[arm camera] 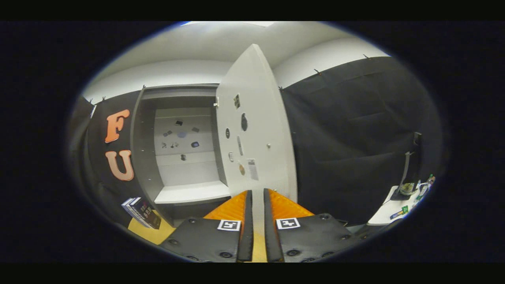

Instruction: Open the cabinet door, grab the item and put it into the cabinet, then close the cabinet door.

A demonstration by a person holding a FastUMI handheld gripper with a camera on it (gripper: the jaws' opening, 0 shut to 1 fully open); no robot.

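Here we have the door [256, 126] swung wide, its bottom edge standing in the narrow gap between our fingers [276, 203]. The gripper [258, 194] is nearly closed, a thin slot left. The door's lower edge sits in that slot, but we cannot tell whether both pads actually press on it or merely flank it.

The cabinet [177, 150] lies at about ten o'clock from the fingertips, open, with a pale shelf [192, 193] low inside and small dark marks on its back panel. Stickers dot the door's inner face.

The likeliest item to load is the books [141, 212] at about eight o'clock, leaning low beside the cabinet on a yellow surface [152, 232]. We judge them stiff, moderately heavy for this gripper, and smooth-covered, so prone to slip or fan open if pinched at a corner. Better to take them across the spine, where the block is firmest, with the fingers opened well wider than now.

A small table [388, 215] with bottles and oddments sits at three o'clock, well apart from the cabinet.

The door itself seems rigid and light on its hinges; pushing its free edge should close it.
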